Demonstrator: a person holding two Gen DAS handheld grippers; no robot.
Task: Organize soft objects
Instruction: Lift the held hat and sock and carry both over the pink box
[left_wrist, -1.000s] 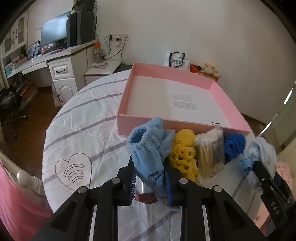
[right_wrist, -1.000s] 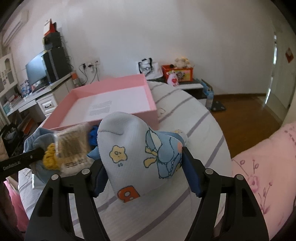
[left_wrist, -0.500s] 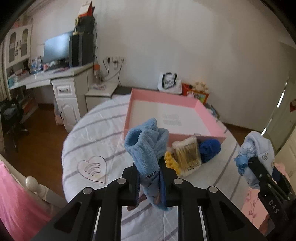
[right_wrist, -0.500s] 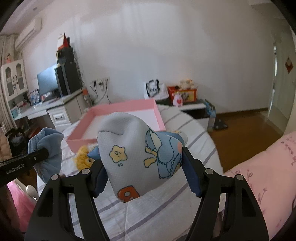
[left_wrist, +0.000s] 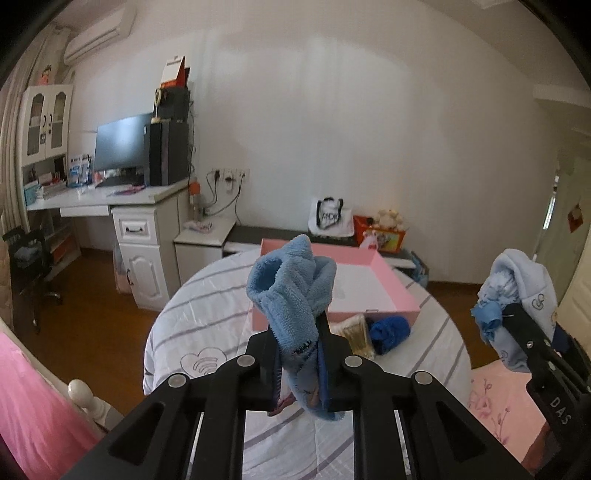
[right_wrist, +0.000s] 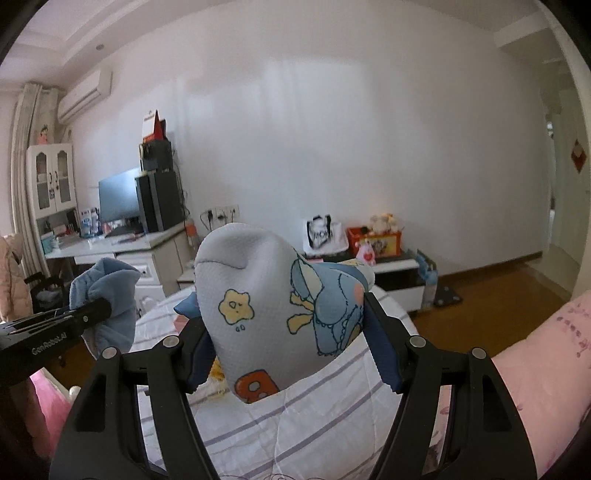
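Left gripper (left_wrist: 297, 354) is clamped on a fleecy blue sock (left_wrist: 291, 291); right gripper (right_wrist: 286, 332) holds a printed cushion (right_wrist: 266, 306). Both hang above the bed, pink box (left_wrist: 391, 291) ahead and below, nearer the left.

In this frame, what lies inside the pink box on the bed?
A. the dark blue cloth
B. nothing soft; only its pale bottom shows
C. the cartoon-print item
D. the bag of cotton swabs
B: the pink box shows only its pale bottom; the dark blue cloth and the bag of cotton swabs lie on the bed outside its near wall, and the cartoon-print item sits between the right gripper's fingers.
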